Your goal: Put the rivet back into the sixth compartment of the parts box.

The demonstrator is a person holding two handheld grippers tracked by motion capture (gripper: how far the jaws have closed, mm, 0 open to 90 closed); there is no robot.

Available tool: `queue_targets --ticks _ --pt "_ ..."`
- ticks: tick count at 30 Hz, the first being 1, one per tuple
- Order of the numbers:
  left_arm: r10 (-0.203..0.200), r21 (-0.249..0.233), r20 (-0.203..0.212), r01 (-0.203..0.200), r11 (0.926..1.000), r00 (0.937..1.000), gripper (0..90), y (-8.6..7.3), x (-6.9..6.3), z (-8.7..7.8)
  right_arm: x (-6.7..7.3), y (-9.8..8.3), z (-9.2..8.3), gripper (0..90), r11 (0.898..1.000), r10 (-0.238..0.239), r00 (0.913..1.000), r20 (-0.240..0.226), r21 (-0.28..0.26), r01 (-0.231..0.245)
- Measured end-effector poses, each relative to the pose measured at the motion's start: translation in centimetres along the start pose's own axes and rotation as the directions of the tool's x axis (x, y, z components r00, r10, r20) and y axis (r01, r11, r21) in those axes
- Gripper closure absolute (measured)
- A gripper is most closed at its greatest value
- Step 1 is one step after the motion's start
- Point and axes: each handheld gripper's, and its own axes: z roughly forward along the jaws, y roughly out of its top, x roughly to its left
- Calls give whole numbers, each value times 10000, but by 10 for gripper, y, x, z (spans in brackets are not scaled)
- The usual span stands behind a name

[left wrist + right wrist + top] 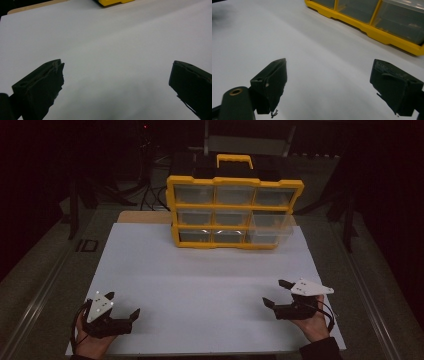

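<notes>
A yellow organizer with clear drawers and a yellow handle stands upright at the back middle of the white table top. A clear drawer at its right side sticks out toward me. My left gripper rests near the front left corner, held by a hand, its jaws wide apart with nothing between them. My right gripper is near the front right, also open and empty. In the left gripper view the left gripper faces bare white surface. In the right gripper view the right gripper points toward the organizer's base.
The table top has a wooden edge at the back left. A dark floor and stands surround the table. A small dark object lies on the grey surface left of the table. The organizer's yellow corner shows at the top of the left gripper view.
</notes>
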Motion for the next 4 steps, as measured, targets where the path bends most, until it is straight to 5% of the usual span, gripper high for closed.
queue_targets --ticks 4 --pt "2 -5 -17 -2 10000 10000 4 0 0 0 0 -9 -2 120 10000 80 10000 -27 -17 -80"
